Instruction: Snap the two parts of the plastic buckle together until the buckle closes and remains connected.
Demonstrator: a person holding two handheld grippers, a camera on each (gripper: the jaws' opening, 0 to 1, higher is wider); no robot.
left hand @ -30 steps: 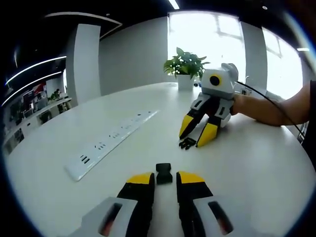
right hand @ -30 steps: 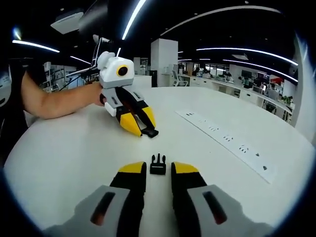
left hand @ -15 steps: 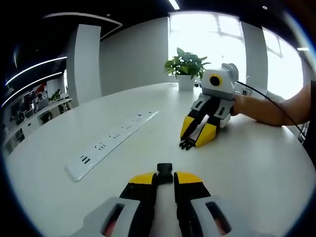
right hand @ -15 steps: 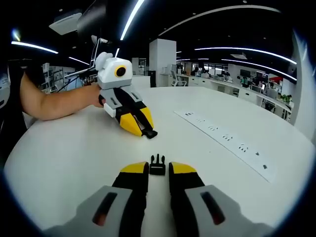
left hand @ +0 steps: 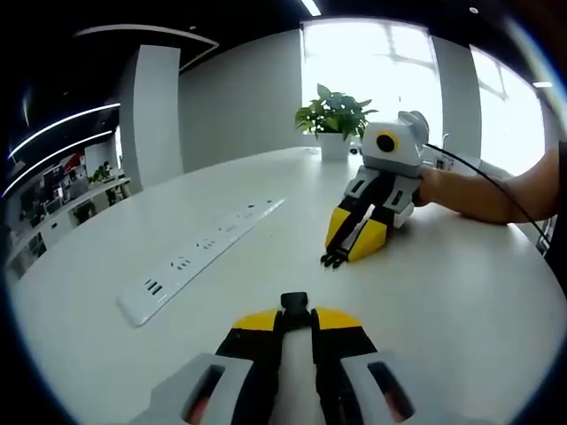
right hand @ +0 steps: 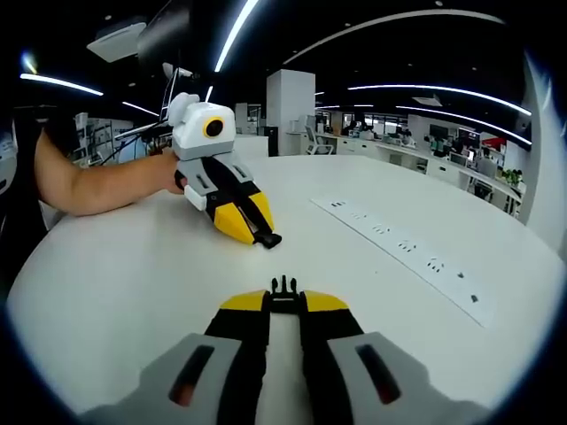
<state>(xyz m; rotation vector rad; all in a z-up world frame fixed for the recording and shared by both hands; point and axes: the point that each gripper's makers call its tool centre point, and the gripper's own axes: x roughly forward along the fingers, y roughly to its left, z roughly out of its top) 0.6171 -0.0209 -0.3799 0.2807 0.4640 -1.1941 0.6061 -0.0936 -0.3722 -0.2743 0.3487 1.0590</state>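
The black socket half of the buckle [left hand: 295, 304] sticks out between the yellow tips of my left gripper [left hand: 296, 318], which is shut on it low over the white table [left hand: 461, 301]. My right gripper [right hand: 283, 302] is shut on the black pronged half [right hand: 283, 286], prongs pointing away from me. In the left gripper view, the right gripper [left hand: 342, 255] faces me with the pronged half [left hand: 333, 260] at its tips. The right gripper view has the left gripper [right hand: 255, 232] opposite, holding the socket half [right hand: 269, 239]. The two halves are apart.
A long white power strip [left hand: 199, 252] [right hand: 403, 257] lies flat on the table to one side. A potted plant [left hand: 332, 115] stands at the far edge. A person's forearm [left hand: 487, 190] [right hand: 97, 186] is behind each gripper.
Both grippers went from open, with a buckle half lying between the jaws, to shut on that half. The hands barely moved otherwise.
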